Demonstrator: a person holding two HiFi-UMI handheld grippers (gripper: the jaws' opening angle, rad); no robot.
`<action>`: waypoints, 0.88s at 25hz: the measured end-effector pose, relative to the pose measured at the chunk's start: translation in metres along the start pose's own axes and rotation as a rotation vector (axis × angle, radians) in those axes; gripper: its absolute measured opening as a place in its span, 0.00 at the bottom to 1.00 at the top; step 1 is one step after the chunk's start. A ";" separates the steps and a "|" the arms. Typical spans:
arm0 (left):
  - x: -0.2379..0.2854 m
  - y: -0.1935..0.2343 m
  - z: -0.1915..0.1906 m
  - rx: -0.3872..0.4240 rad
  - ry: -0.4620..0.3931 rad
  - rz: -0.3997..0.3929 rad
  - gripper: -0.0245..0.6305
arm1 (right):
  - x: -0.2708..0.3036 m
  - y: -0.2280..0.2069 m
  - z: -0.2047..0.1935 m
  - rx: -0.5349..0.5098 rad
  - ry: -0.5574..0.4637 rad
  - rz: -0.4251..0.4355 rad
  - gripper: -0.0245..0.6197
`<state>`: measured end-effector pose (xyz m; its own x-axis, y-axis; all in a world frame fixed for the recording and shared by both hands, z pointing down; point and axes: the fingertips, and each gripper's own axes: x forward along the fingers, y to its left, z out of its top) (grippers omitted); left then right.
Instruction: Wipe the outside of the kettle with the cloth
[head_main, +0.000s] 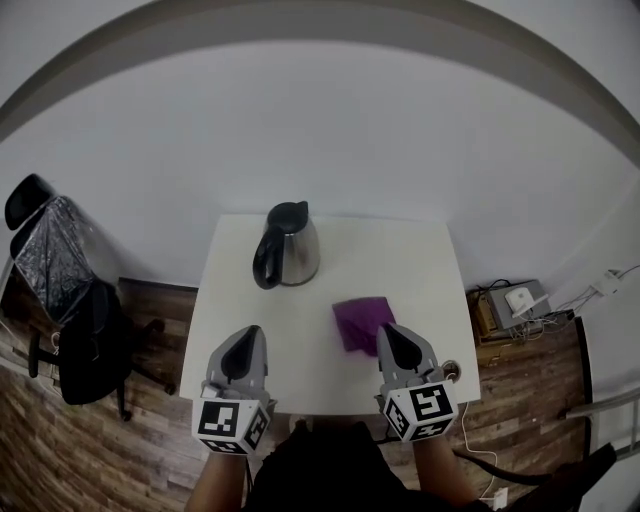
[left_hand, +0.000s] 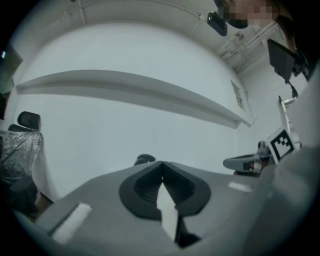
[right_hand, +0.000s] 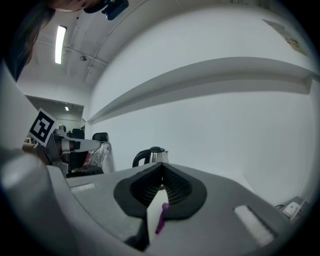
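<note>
Here, a small white table (head_main: 410, 260) stands against a plain white wall (head_main: 330, 130) on a wooden floor (head_main: 110, 450), with a black chair (head_main: 70, 310) at the frame's left. The kettle (head_main: 288, 245) sits at the table's upper left, and the purple cloth (head_main: 360, 322) lies lower right of centre. The left gripper (head_main: 250, 336) and right gripper (head_main: 392, 335) hover at the near edge, jaws together and empty.

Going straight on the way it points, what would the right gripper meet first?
Probably the crumpled purple cloth on the white table, just ahead of the right gripper. Its height over the cloth is unclear; the steel kettle stands further off, to the left.
</note>
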<state>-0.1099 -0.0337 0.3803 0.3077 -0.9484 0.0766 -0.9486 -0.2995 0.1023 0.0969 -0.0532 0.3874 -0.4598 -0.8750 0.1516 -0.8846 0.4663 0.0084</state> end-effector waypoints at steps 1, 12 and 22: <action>0.006 0.003 0.001 -0.002 0.001 -0.007 0.04 | 0.004 -0.001 0.001 0.002 0.001 -0.006 0.04; 0.044 0.035 0.002 0.007 0.026 -0.077 0.04 | 0.047 0.004 0.008 0.031 0.002 -0.055 0.04; 0.065 0.038 -0.017 0.007 0.089 -0.163 0.17 | 0.056 0.003 -0.001 0.030 0.030 -0.079 0.04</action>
<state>-0.1247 -0.1053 0.4055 0.4628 -0.8743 0.1466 -0.8858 -0.4498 0.1140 0.0691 -0.1007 0.3966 -0.3863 -0.9043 0.1816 -0.9202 0.3913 -0.0084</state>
